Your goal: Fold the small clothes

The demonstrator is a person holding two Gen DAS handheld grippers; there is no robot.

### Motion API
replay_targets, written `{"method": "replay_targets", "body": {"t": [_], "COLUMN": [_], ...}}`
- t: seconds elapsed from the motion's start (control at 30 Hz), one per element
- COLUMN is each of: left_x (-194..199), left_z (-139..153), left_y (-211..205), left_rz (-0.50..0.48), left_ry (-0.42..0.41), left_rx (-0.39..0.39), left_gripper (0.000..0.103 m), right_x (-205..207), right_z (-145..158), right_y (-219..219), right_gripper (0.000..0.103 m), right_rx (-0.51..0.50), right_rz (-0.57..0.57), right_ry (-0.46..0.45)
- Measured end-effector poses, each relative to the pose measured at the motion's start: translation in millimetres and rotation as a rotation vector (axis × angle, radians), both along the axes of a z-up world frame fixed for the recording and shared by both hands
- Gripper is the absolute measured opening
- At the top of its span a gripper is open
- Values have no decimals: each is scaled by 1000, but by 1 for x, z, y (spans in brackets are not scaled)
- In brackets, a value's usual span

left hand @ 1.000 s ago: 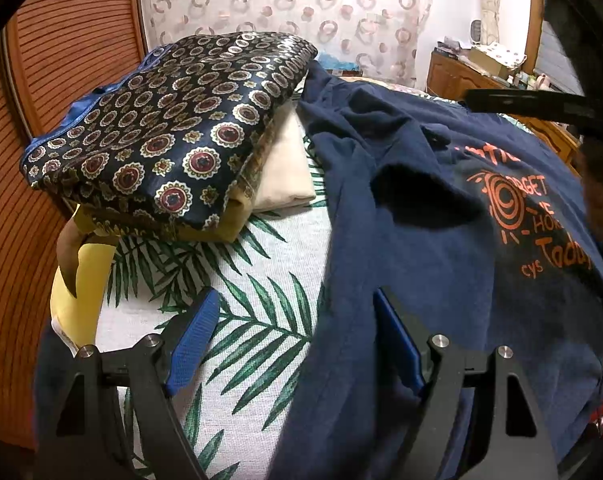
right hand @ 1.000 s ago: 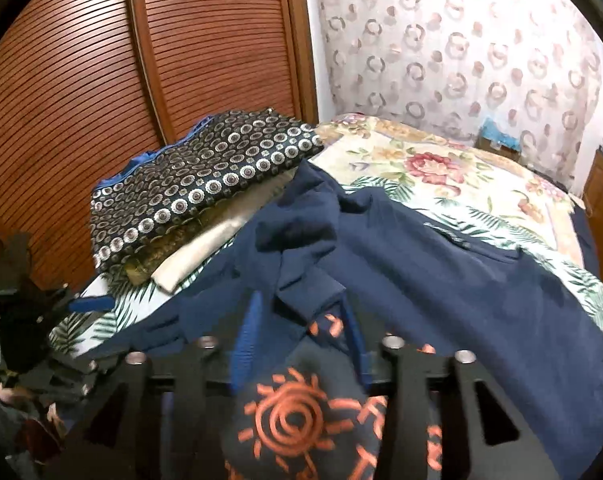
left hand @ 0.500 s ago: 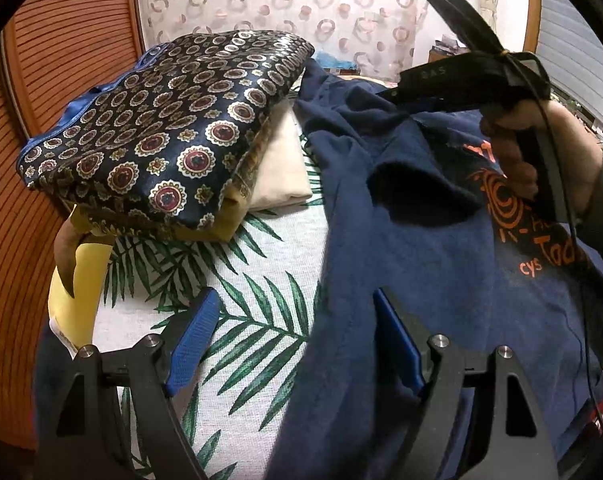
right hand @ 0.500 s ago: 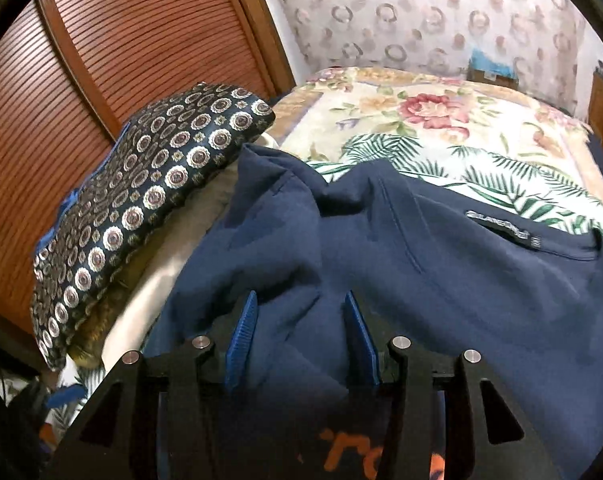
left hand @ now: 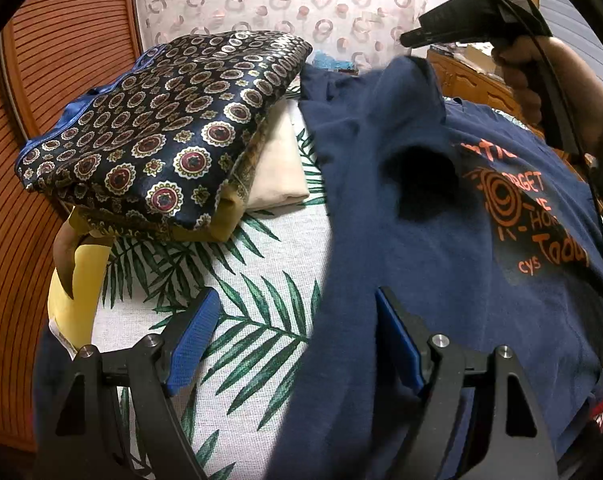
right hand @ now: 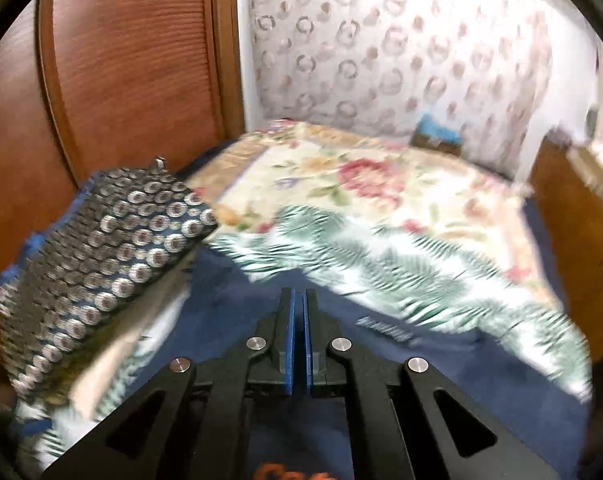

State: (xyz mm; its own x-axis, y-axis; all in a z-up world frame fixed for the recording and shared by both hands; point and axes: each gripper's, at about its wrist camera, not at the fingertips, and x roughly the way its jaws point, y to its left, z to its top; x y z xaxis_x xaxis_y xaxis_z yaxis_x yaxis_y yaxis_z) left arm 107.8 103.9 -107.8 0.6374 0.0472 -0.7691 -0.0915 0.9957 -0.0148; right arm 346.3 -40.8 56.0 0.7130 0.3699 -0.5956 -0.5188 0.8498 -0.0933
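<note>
A navy T-shirt (left hand: 441, 264) with orange print lies on the leaf-patterned bed. My left gripper (left hand: 293, 340) is open and low over the shirt's left edge, one blue pad over the sheet, the other over the shirt. My right gripper (right hand: 298, 300) is shut on a fold of the navy T-shirt (right hand: 237, 320) and holds it raised; in the left wrist view it (left hand: 411, 40) lifts the sleeve to a peak at the far side.
A stack of folded clothes topped by a dark medallion-print cloth (left hand: 161, 140) sits at the left, also seen in the right wrist view (right hand: 101, 272). Wooden louvred doors (right hand: 121, 60) stand close behind it. A floral bedspread (right hand: 361, 184) covers the far bed.
My right gripper has closed on a fold of the shirt's sleeve and lifted it up and away. My left gripper has stayed open in place.
</note>
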Motion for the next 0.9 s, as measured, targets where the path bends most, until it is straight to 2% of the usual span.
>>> {"method": "replay_targets", "body": {"t": [0.03,0.07,0.13,0.23,0.4,0.63,0.73,0.9], "left_x": [0,1,1,0,0,0,0,0], "left_z": [0,0,0,0,0,0,0,0], "left_y": [0,1,1,0,0,0,0,0], "left_rz": [0,0,0,1,2,2,2,2], "left_ry": [0,1,1,0,0,0,0,1], "left_rx": [-2,-2,-3,-2,1,0,0,-1], "left_gripper": [80,79,80,80,80,80,80,80], "right_x": [-1,-6,-14,-40,-100,-144,-146,-137], "right_z": [1,2,1,-8,-51,-85,-94,-102], "right_y": [0,-1,-10,-18,-20,-22,-10,9], "right_gripper": [24,47,58,58,58,58,49,24], "right_rx": [-25,-28,10,68,43,36,-20,-125], "right_rz": [-25,-38,-29,70,250,345,355,328], "right_ry": [-16,-26,-18,24,111,148,130,85]}}
